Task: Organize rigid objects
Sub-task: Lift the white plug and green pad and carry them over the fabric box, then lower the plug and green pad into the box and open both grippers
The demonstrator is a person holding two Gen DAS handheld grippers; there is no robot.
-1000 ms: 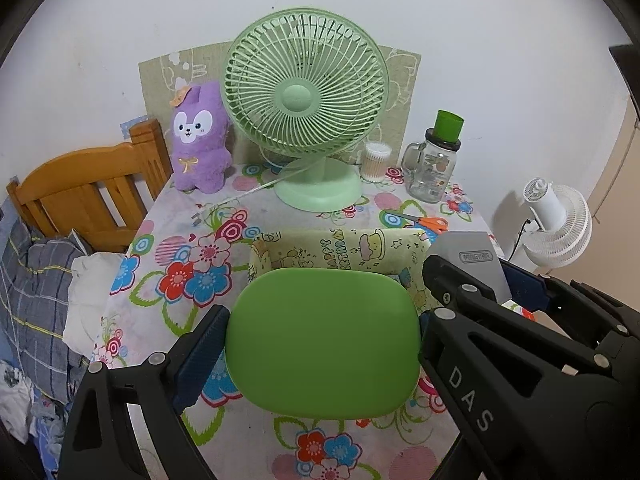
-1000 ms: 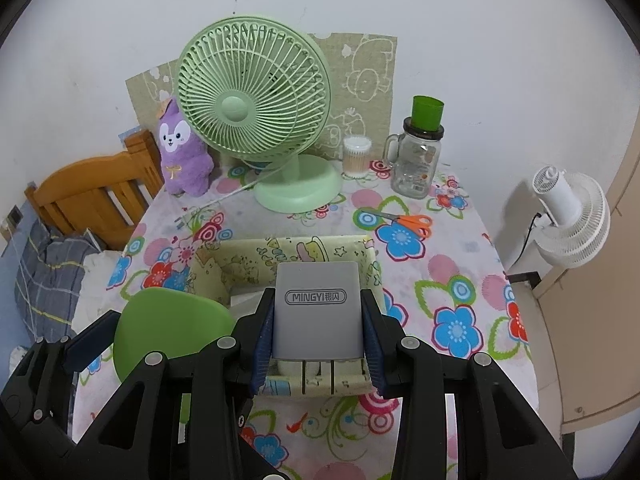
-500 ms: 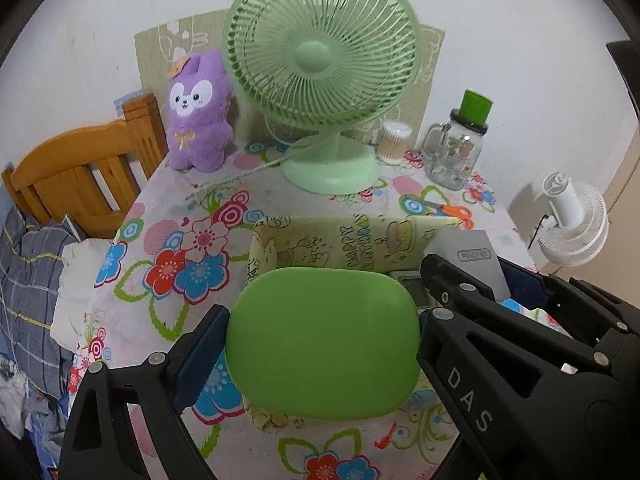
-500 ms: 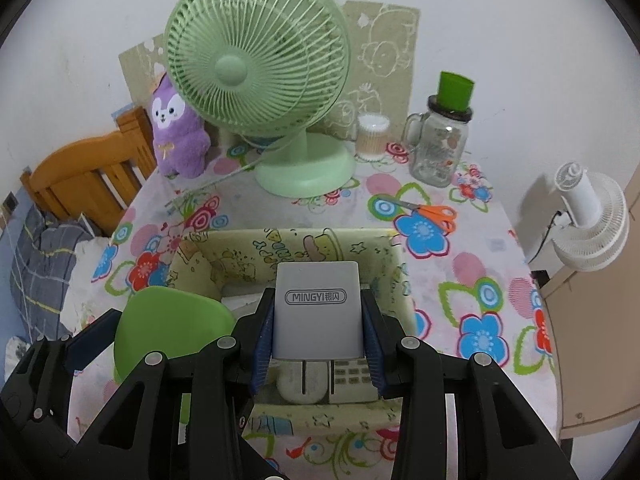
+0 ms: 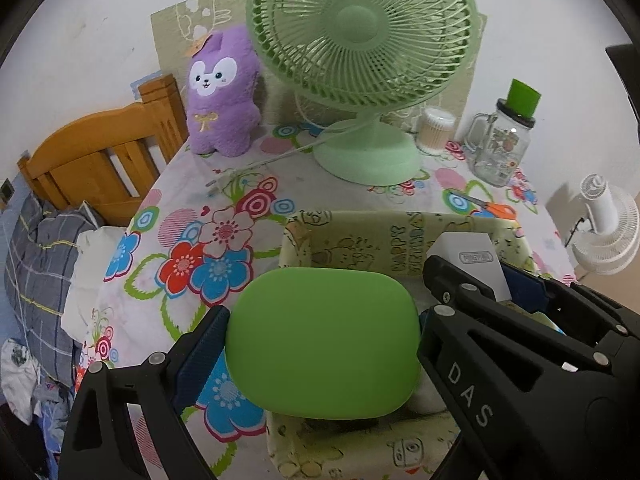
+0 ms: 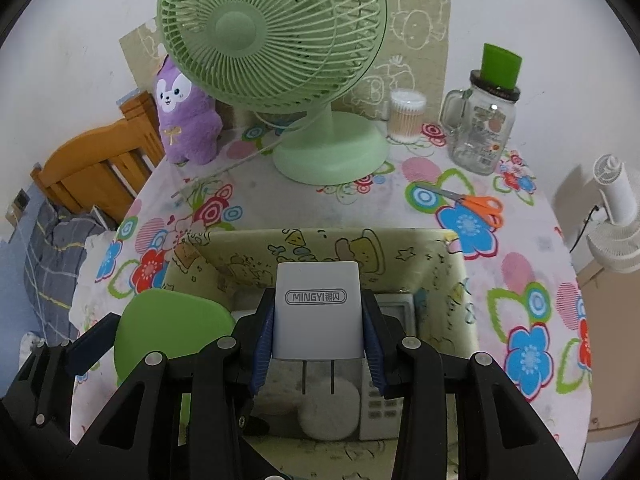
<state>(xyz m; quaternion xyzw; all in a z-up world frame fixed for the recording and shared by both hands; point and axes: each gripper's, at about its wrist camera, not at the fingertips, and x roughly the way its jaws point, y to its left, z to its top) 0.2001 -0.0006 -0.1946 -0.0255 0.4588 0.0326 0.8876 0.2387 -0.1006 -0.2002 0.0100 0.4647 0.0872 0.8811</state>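
Observation:
My left gripper [image 5: 322, 340] is shut on a flat green rounded case [image 5: 322, 340] and holds it over the left part of a yellow cartoon-print storage box [image 5: 360, 236]. My right gripper [image 6: 318, 320] is shut on a white MINGYI charger plug [image 6: 316, 312], prongs down, above the same box [image 6: 320, 248]. Inside the box lie a white rounded item [image 6: 330, 416] and a calculator-like device [image 6: 378, 404]. The green case also shows in the right wrist view [image 6: 168, 332], and the charger in the left wrist view [image 5: 474, 260].
On the floral tablecloth [image 6: 280, 196] stand a green desk fan [image 6: 276, 40], a purple plush [image 6: 186, 116], a cotton swab jar [image 6: 406, 116], a glass mug jar with green lid [image 6: 488, 120] and orange scissors [image 6: 476, 204]. A wooden bed frame [image 5: 96, 156] is left; a white fan [image 6: 616, 216] right.
Both grippers have moved forward and down with their objects. They now hang over the yellow box, and its inside shows more.

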